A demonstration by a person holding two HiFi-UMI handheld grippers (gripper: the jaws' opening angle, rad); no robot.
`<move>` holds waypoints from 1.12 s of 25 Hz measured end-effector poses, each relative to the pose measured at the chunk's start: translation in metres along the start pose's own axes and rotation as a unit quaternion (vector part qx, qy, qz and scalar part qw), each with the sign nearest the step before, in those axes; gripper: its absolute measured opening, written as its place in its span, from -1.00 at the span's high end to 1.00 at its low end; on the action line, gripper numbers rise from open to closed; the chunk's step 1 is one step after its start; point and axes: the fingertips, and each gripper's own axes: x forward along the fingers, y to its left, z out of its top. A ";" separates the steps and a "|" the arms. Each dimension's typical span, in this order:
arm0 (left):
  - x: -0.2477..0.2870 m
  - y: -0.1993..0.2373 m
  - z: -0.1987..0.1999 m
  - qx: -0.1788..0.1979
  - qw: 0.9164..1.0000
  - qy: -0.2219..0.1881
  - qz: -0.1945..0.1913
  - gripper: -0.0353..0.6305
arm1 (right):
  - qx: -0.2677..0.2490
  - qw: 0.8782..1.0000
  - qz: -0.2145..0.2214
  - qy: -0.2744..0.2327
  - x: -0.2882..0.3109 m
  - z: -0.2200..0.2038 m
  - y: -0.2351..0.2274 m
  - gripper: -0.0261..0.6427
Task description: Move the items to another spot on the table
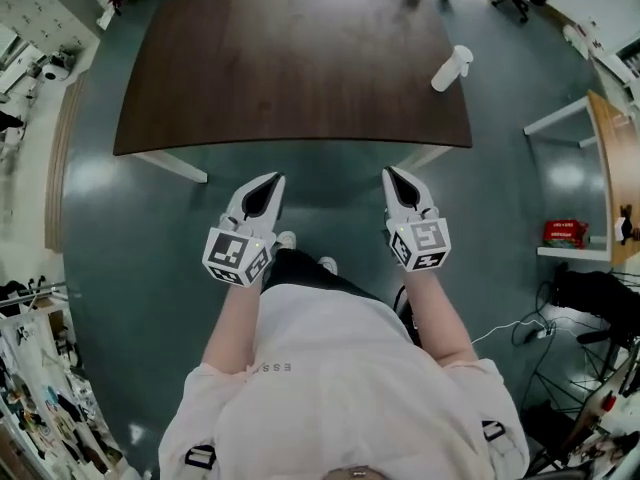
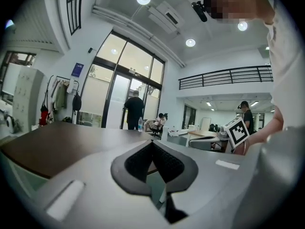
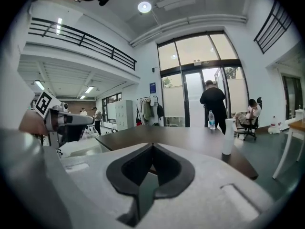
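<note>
While the person stands a step back from a wide dark brown wooden table (image 1: 290, 68), both handheld tools are held low in front of the body, short of the table's near edge. The left gripper (image 1: 265, 190), grey with black pads and a marker cube at its rear, has its fingers closed together with nothing between them. The right gripper (image 1: 400, 186), built the same way, is also closed and empty.

A tall white plastic spray bottle (image 1: 451, 69) stands upright on the table close to its right edge, towards the far side, well apart from both tools. The right gripper view shows it ahead and to the right of that gripper's jaws.

By my reading, the task has not started: nothing is held, and this is the approach before a first pick. The next move likely calls for stepping up to the table, opening the right gripper's fingers, reaching out to the bottle and closing on its narrow body without tipping it.
</note>
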 end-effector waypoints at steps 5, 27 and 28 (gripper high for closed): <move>-0.048 0.033 0.001 -0.003 0.999 -0.010 0.035 0.85 | -0.005 1.000 0.028 0.001 0.011 0.002 0.051 0.96; -0.179 0.159 0.020 0.003 1.000 -0.026 0.001 0.85 | -0.036 0.999 -0.004 -0.039 0.060 0.036 0.229 0.96; -0.179 0.160 0.021 0.003 1.000 -0.027 0.000 0.85 | -0.036 0.998 -0.004 -0.041 0.060 0.037 0.231 0.96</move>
